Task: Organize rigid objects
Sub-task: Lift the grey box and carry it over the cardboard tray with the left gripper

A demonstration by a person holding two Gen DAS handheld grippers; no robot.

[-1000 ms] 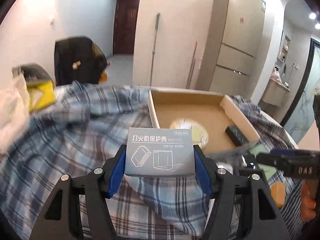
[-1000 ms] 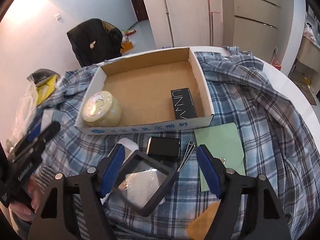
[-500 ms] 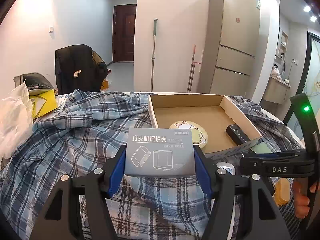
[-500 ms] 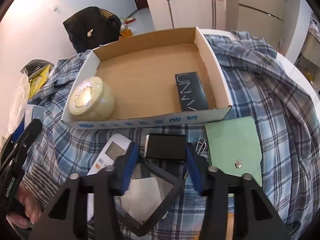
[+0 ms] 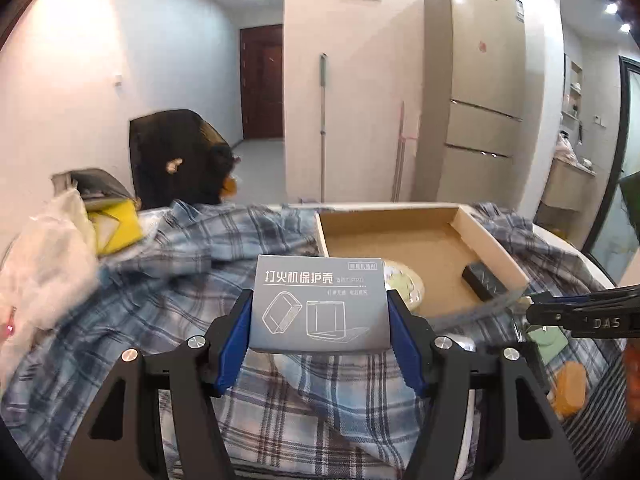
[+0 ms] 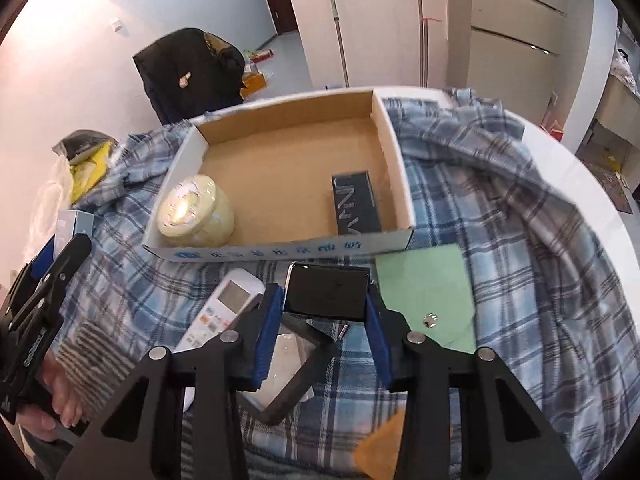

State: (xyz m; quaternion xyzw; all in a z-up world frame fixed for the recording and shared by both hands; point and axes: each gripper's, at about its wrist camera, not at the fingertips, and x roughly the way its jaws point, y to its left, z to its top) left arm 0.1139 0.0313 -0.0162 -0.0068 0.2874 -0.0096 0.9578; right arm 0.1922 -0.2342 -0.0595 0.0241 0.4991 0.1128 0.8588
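My left gripper [image 5: 320,320] is shut on a grey lighter-case box [image 5: 318,304] and holds it above the plaid shirt, left of the cardboard tray [image 5: 486,240]. My right gripper [image 6: 326,312] is shut on a small glossy black box [image 6: 328,290] just in front of the tray's front wall [image 6: 280,250]. The tray holds a pale yellow round tin [image 6: 196,210] and a dark long box [image 6: 354,204]. The left gripper also shows at the left edge of the right wrist view [image 6: 48,272].
A white remote [image 6: 224,312], a black-framed clear square [image 6: 288,372], a green pouch [image 6: 428,292] and an orange piece [image 6: 380,452] lie on the plaid shirt [image 6: 520,240]. A white bag [image 5: 40,260] and a yellow box [image 5: 116,228] sit at the left.
My right gripper moved forward over the framed square and closed on the black box. My left gripper kept hold of the grey box while its view tilted upward.
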